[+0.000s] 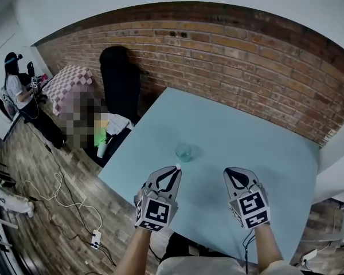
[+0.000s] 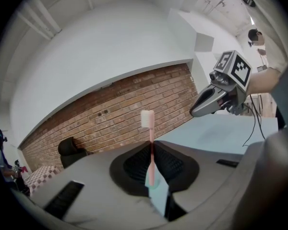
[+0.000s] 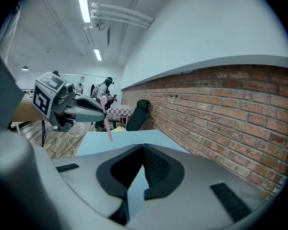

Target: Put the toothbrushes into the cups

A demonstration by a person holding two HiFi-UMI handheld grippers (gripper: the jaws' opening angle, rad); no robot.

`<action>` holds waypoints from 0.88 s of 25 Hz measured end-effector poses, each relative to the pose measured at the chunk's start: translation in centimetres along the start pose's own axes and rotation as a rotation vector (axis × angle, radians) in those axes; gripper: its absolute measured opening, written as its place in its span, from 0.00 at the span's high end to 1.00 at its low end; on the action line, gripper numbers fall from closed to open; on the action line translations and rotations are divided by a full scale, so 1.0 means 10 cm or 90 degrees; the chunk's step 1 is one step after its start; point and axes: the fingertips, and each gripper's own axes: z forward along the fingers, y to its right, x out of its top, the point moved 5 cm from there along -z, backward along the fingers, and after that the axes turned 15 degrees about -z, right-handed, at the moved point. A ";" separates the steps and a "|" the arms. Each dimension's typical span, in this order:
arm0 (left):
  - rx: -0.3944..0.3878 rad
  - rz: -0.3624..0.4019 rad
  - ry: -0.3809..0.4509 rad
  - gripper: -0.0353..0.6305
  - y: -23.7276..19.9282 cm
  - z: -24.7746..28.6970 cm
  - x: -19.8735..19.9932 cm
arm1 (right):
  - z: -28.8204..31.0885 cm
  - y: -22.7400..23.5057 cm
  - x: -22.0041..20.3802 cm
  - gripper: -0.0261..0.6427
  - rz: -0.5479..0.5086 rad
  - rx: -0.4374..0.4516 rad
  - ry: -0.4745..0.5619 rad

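A pink toothbrush (image 2: 151,157) with a white bristle head stands upright between the jaws of my left gripper (image 2: 151,150), which is shut on its handle. In the head view the left gripper (image 1: 173,171) hovers just in front of a clear glass cup (image 1: 183,151) on the pale blue table (image 1: 258,136). The brush head (image 1: 178,166) pokes out of the jaw tips. My right gripper (image 1: 234,173) hangs to the right of the cup, its jaws shut with nothing in them. The right gripper view shows those jaws (image 3: 144,148) closed, and the left gripper (image 3: 81,110) with the toothbrush (image 3: 106,121).
A brick wall (image 1: 241,62) runs behind the table. A black chair (image 1: 120,79) stands at the table's far left corner. Cables and a power strip (image 1: 96,239) lie on the wooden floor at left, where a person (image 1: 17,90) stands far off.
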 end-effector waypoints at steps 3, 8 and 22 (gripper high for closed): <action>-0.023 0.015 -0.010 0.88 -0.15 0.21 -0.07 | 0.14 0.04 0.01 0.95 0.004 -0.012 -0.020; -0.051 0.012 -0.032 0.88 -0.42 0.57 -0.23 | 0.31 0.12 0.07 0.95 0.003 -0.020 -0.027; -0.126 0.003 -0.081 0.88 -0.67 1.41 -0.63 | 0.81 0.24 -0.17 0.95 0.065 -0.017 -0.104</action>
